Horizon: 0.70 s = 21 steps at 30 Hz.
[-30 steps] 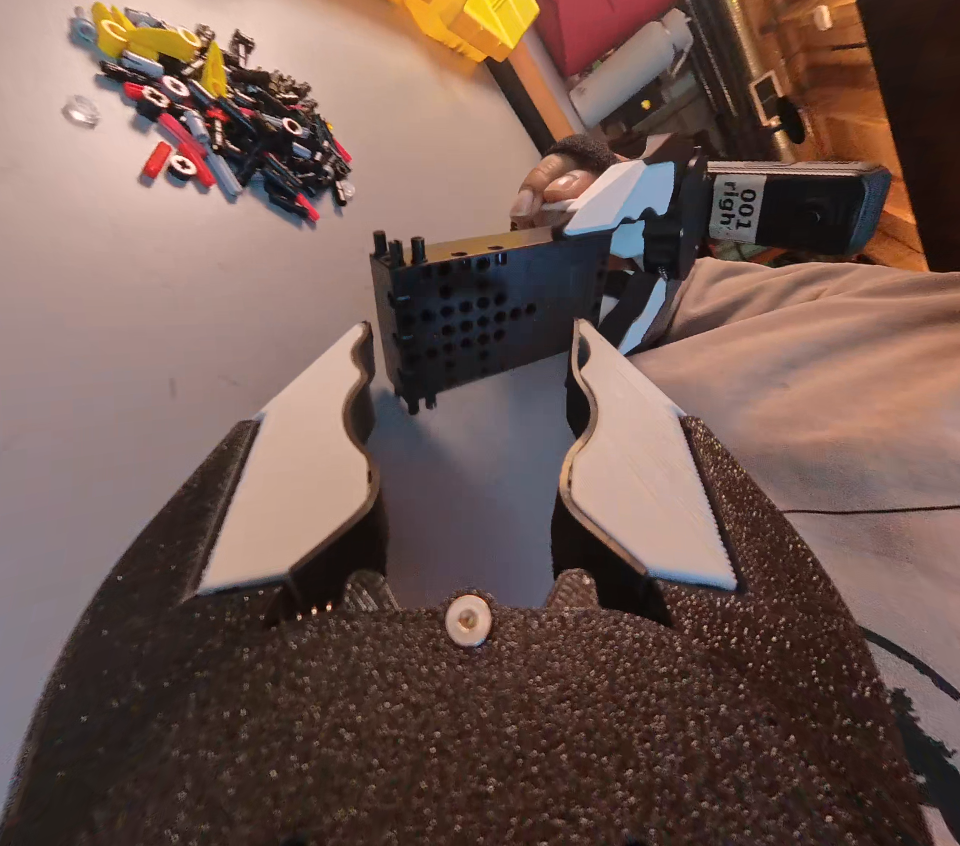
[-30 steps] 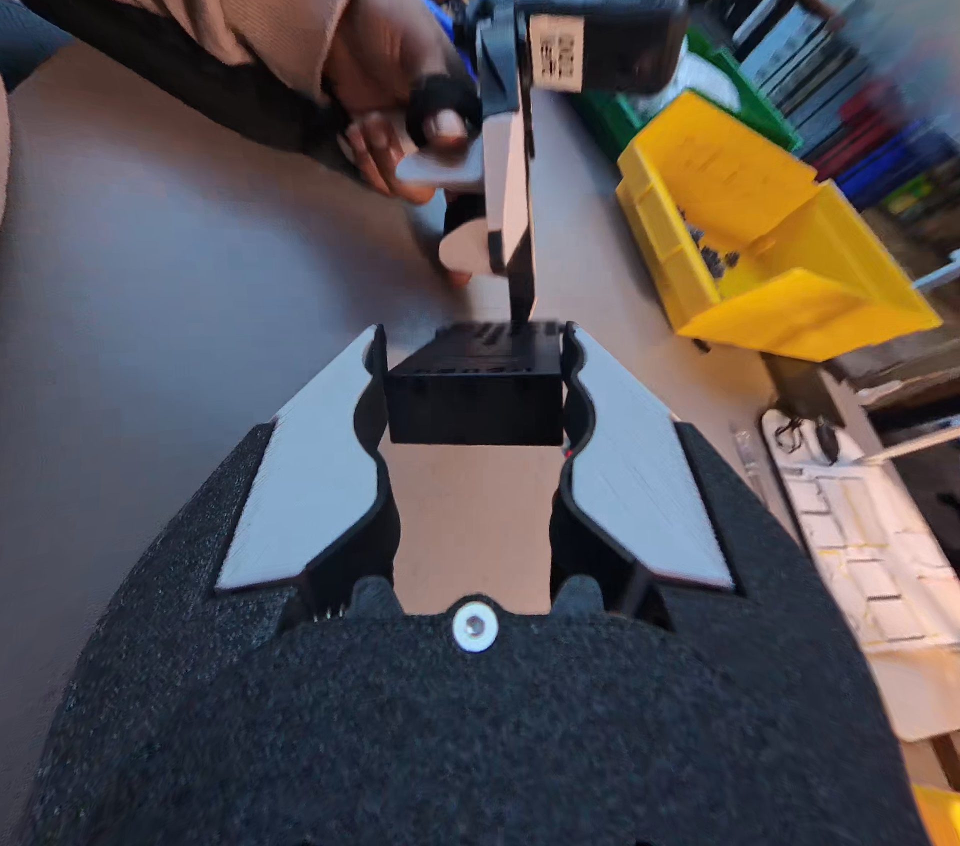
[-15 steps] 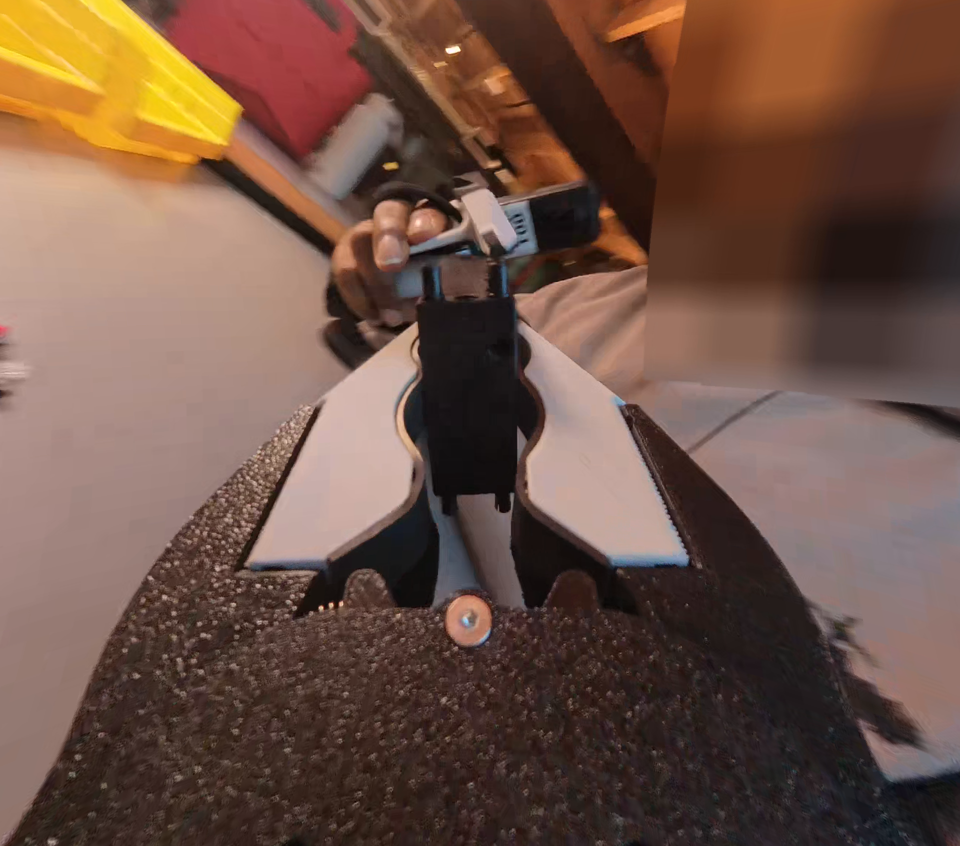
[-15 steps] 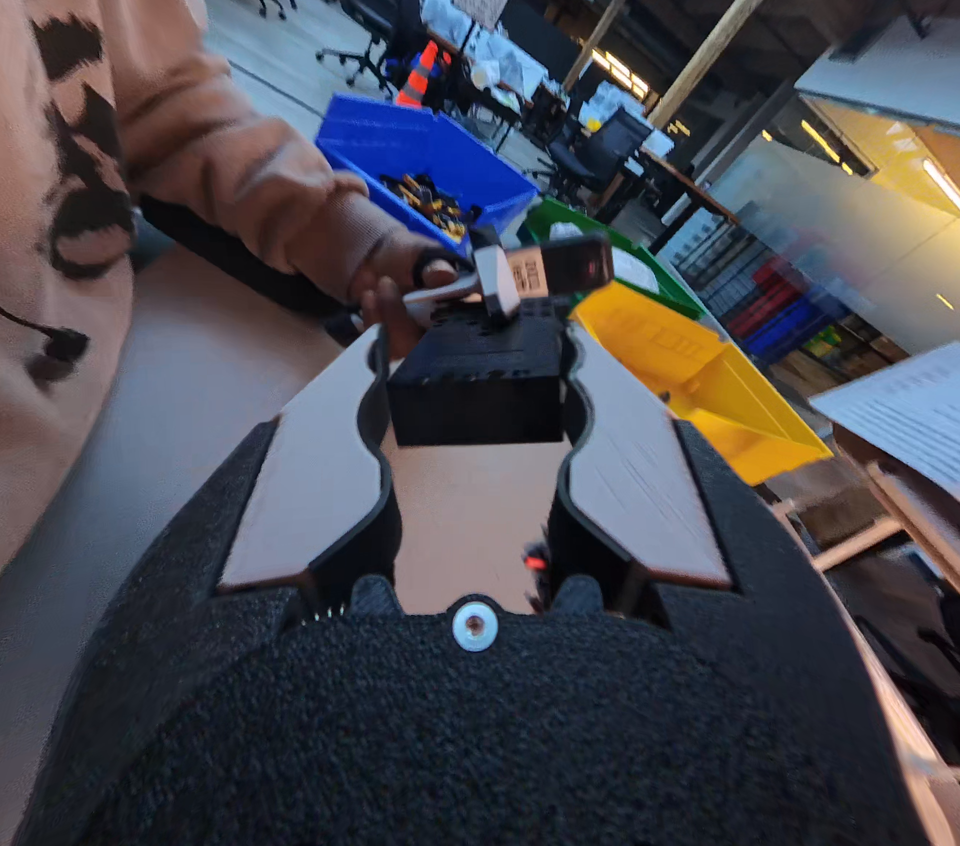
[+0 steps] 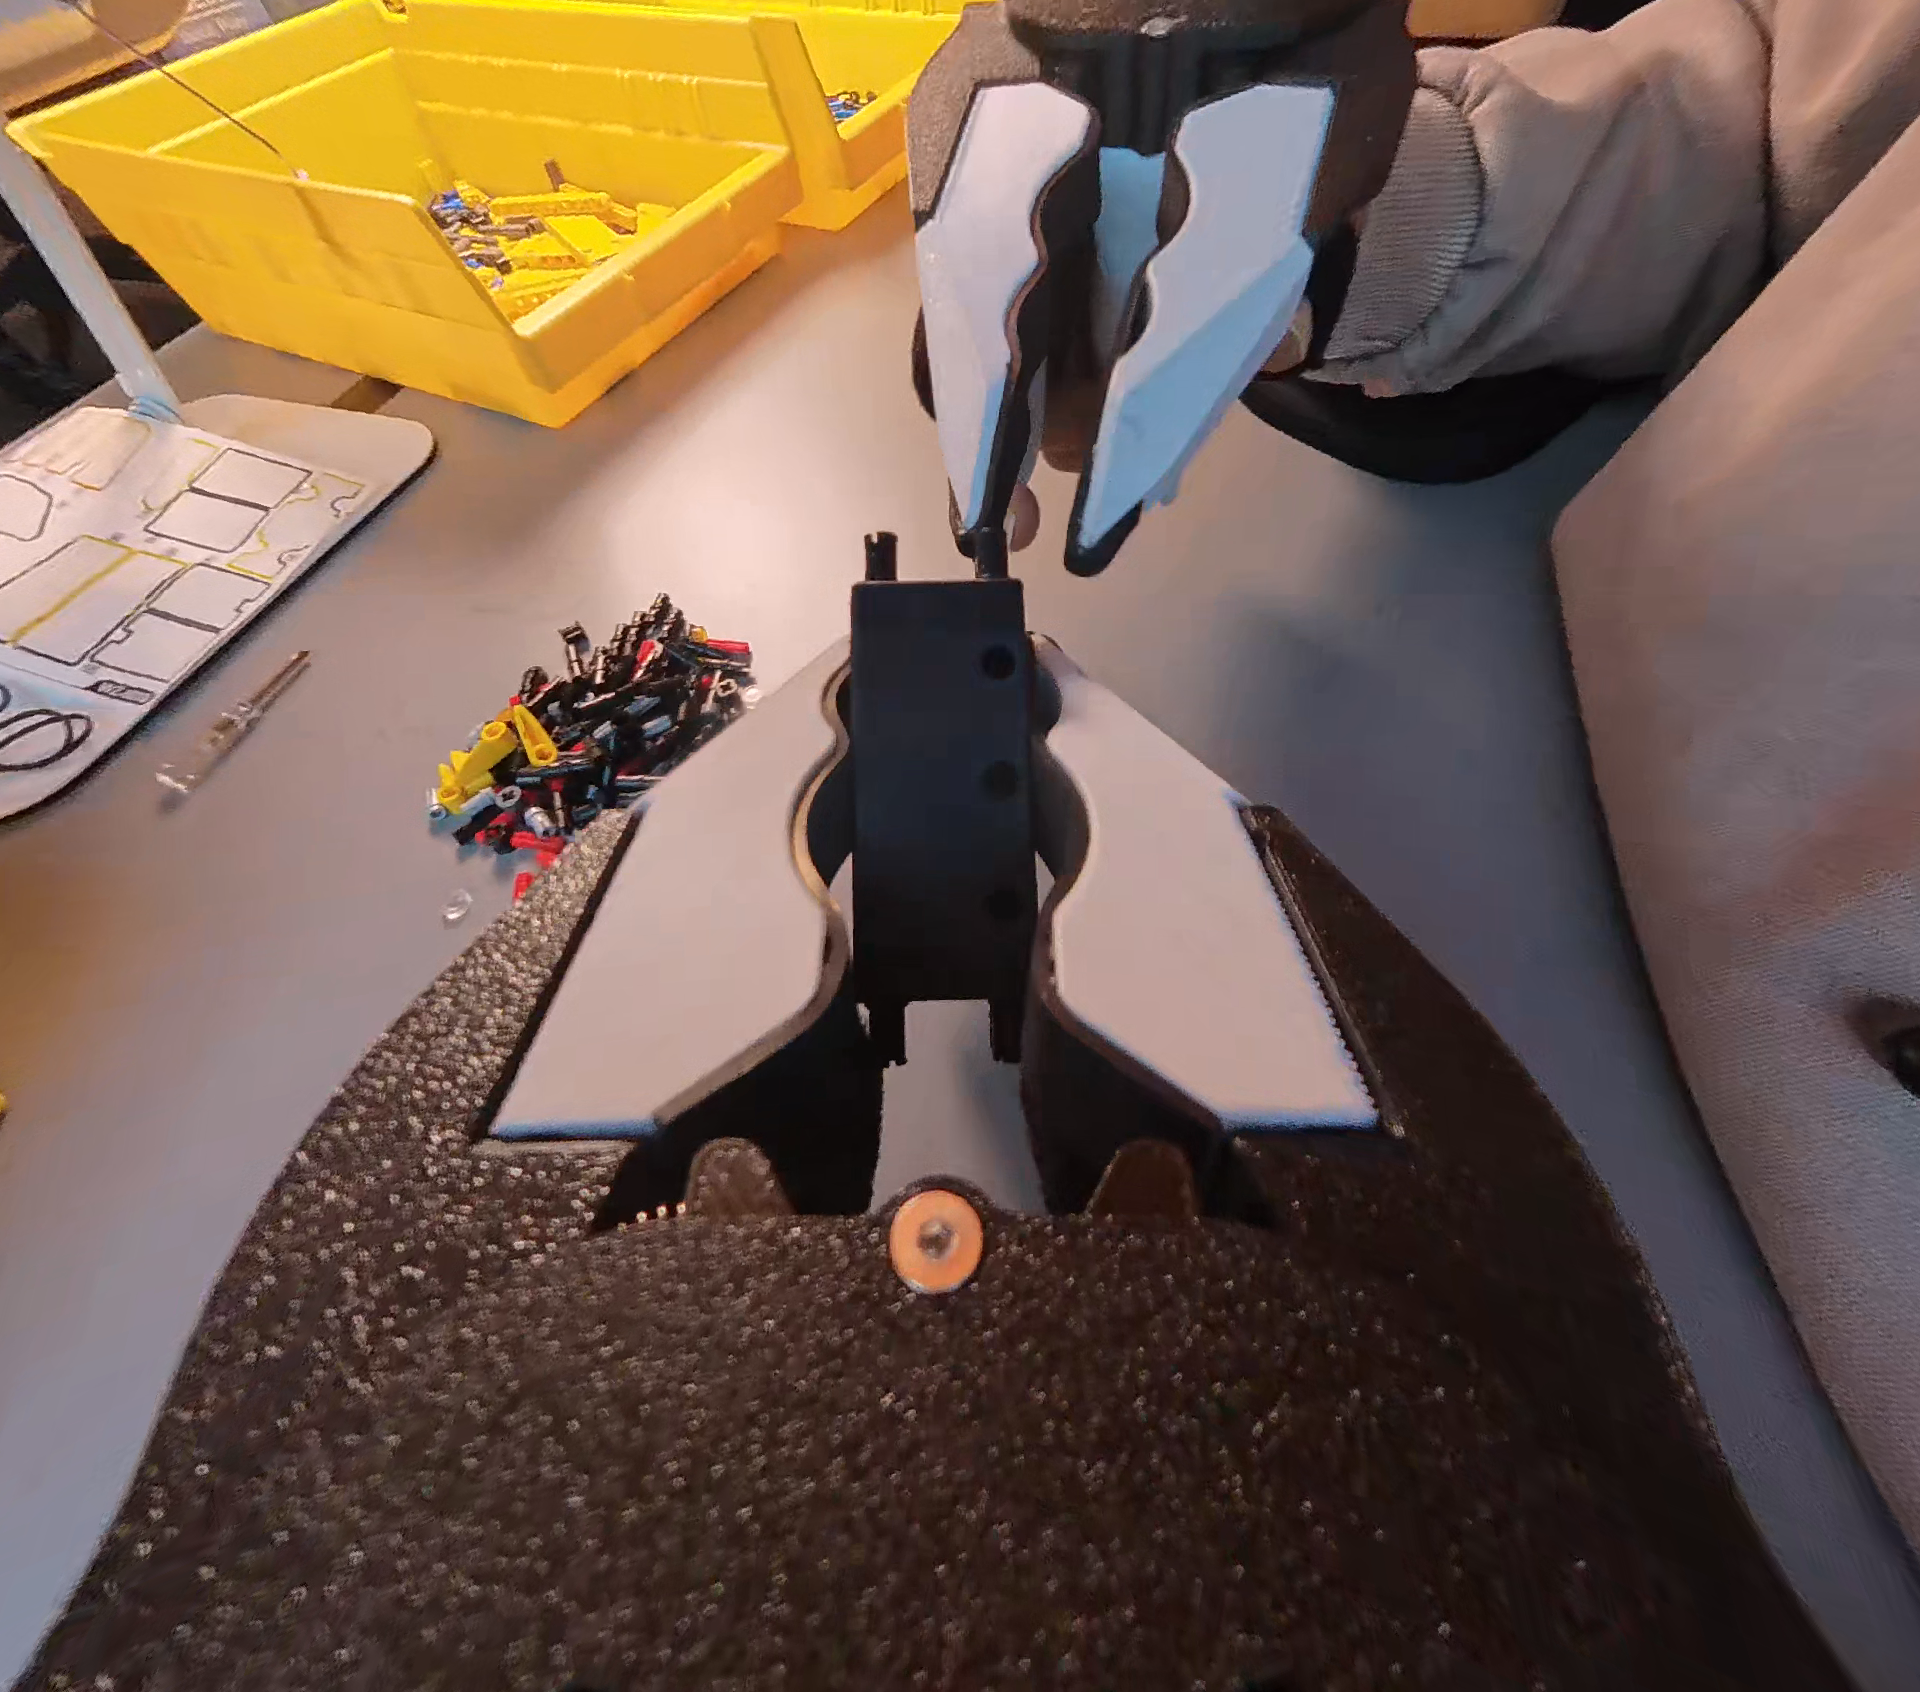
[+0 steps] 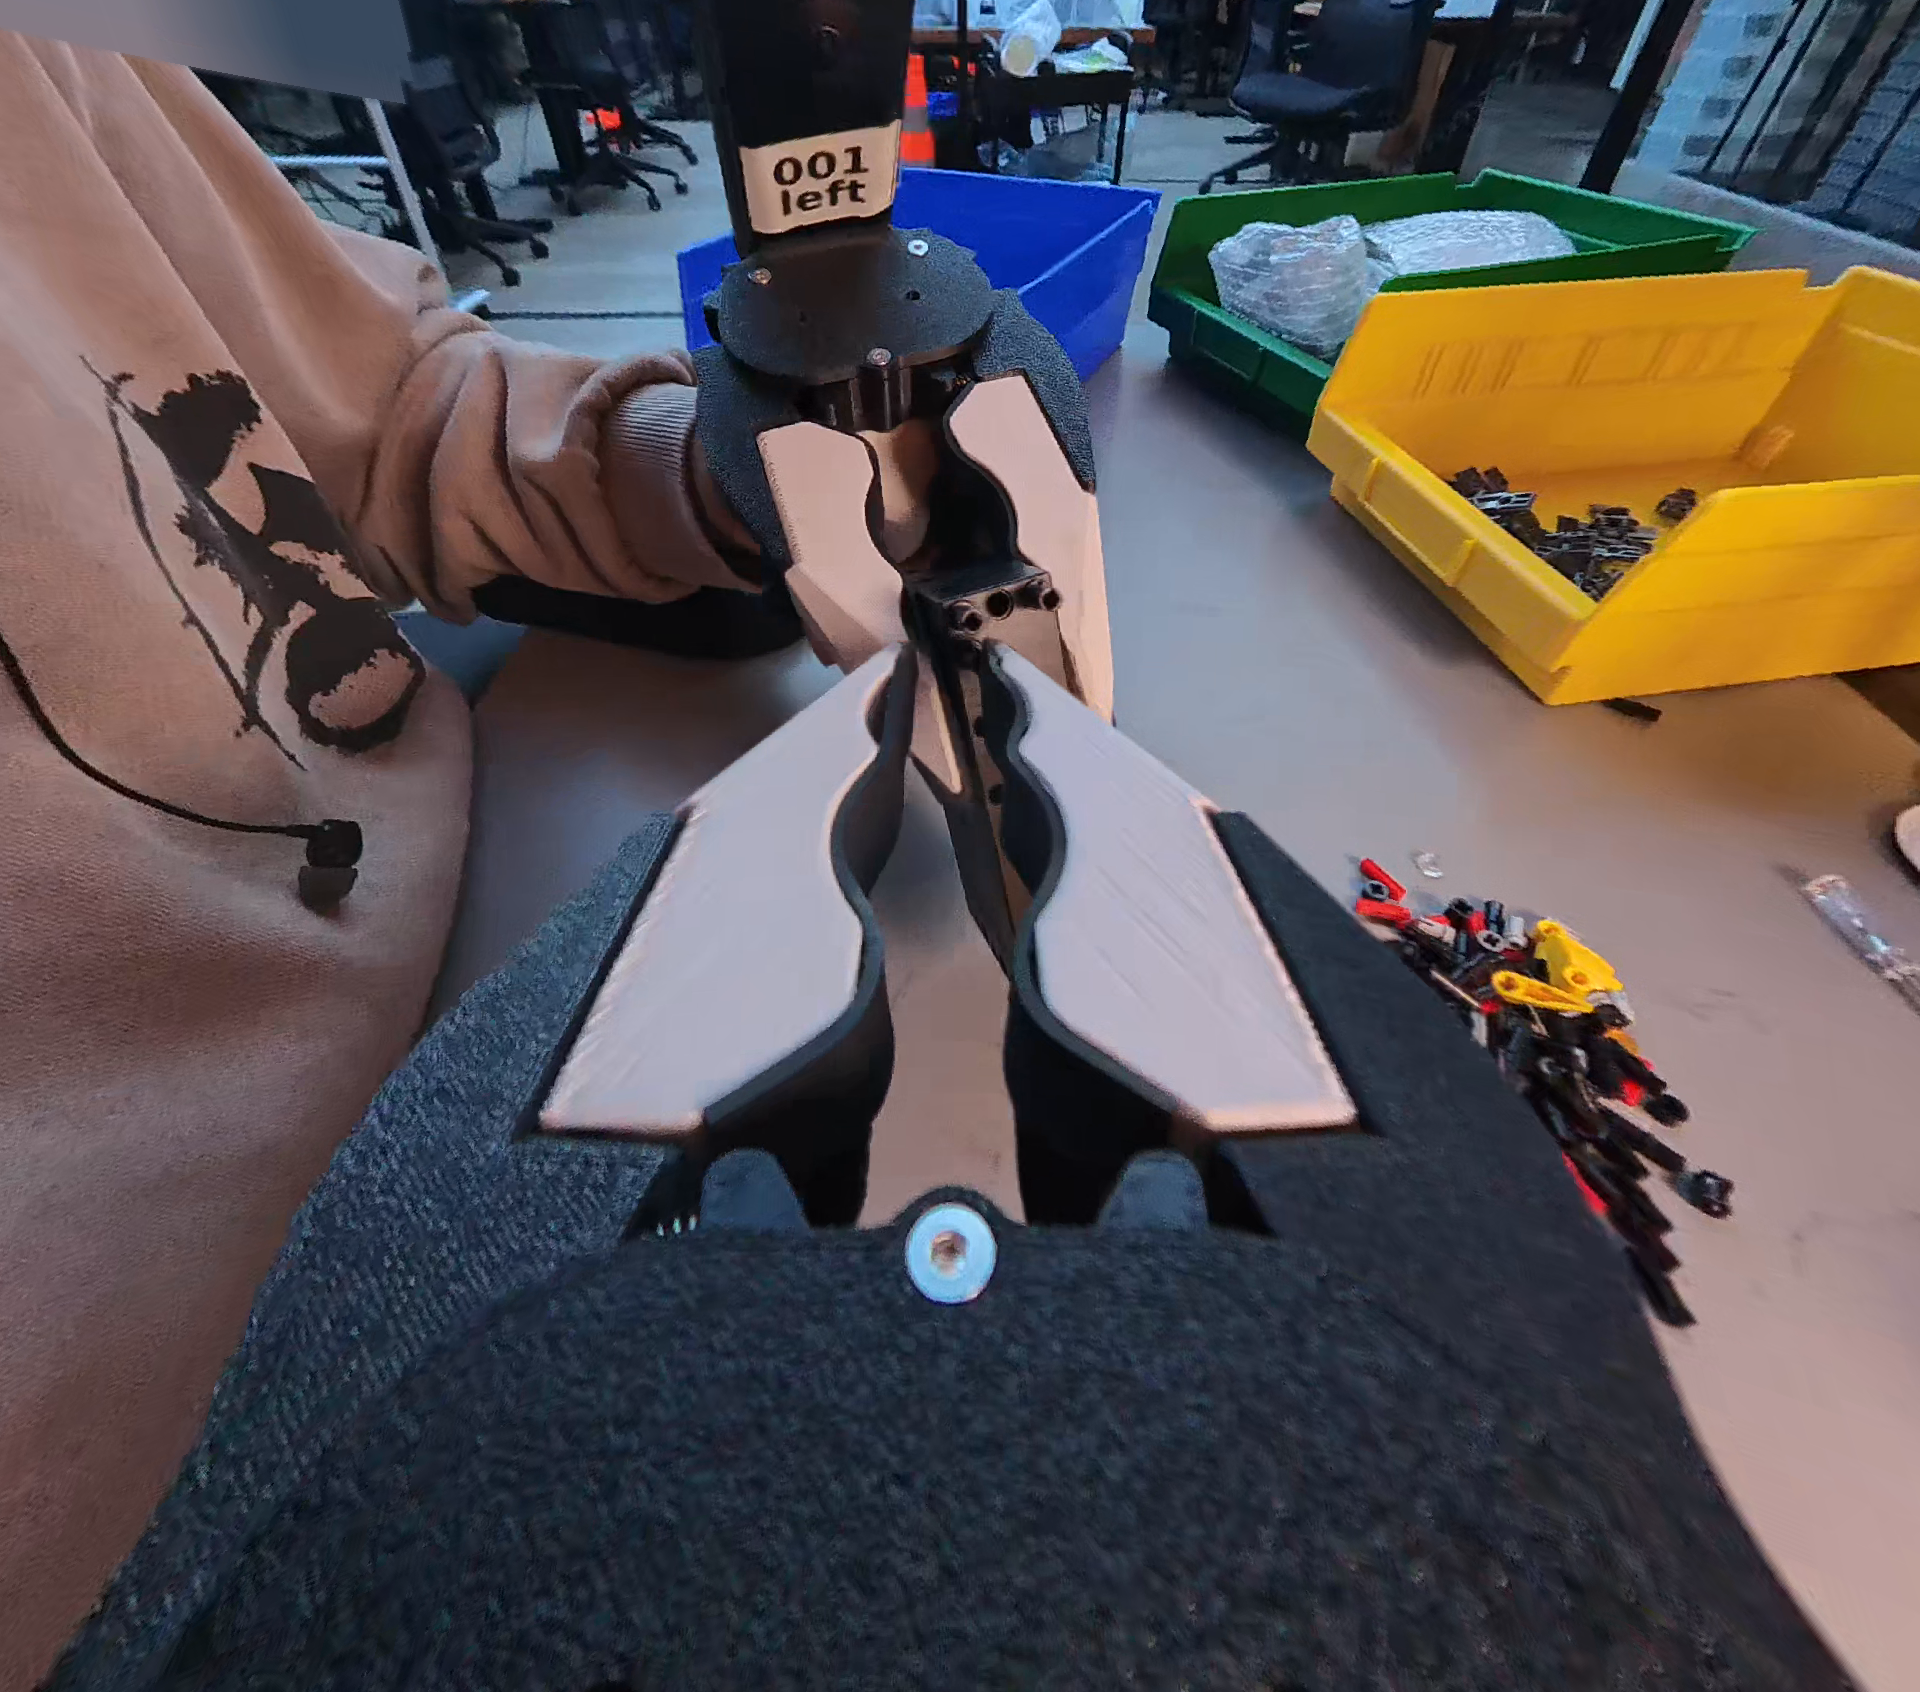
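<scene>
Black and studded with round holes, the block [image 5: 940, 795] is sitting clamped between the left gripper [image 5: 943, 686] fingers, long axis pointing away from them. Just beyond its far end, the right gripper [image 5: 1023, 546] is pinching a small black pin [image 5: 987, 549] (fingers nearly closed), above the grey desk [image 5: 1351, 707].

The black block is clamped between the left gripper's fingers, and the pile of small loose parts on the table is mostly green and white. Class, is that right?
The colours are wrong. The left wrist view shows the pile of small parts as mostly black, with red and yellow pieces. The black block is indeed clamped in the left gripper.
</scene>
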Each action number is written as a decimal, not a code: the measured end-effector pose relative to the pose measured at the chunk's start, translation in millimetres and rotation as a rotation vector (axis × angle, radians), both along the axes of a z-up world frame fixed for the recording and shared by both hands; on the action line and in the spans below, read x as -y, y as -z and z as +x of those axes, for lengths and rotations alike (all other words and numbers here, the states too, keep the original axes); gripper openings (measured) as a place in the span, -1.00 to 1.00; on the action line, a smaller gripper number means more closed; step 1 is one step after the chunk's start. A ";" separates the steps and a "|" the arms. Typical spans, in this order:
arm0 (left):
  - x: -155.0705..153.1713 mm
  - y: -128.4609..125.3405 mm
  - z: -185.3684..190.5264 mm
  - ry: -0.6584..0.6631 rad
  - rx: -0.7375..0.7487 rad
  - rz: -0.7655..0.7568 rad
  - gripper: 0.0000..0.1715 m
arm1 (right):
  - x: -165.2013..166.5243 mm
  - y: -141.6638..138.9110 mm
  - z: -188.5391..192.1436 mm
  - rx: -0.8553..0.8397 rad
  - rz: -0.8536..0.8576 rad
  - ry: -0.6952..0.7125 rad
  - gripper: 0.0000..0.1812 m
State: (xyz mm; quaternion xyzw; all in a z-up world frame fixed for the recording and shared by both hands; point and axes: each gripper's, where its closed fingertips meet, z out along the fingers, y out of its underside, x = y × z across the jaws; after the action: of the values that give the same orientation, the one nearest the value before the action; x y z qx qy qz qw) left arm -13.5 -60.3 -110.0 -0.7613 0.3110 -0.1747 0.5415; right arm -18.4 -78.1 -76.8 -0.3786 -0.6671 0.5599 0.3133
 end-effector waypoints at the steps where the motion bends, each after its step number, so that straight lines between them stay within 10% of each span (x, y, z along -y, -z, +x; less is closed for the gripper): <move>1: 2.2 -1.5 2.4 0.017 0.020 -0.001 -0.68 | 0.8 -0.9 1.1 -0.002 -0.013 -0.014 -0.91; 21: 21.6 -20.5 21.3 0.176 0.295 -0.110 -0.69 | 16.1 -10.8 7.1 -0.068 -0.180 -0.159 -0.99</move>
State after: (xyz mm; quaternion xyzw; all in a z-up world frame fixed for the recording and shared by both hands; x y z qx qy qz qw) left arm 7.8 -81.9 -89.5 -0.7256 0.2837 -0.3478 0.5215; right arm -11.3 -94.2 -65.9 -0.3320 -0.6309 0.6532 0.2552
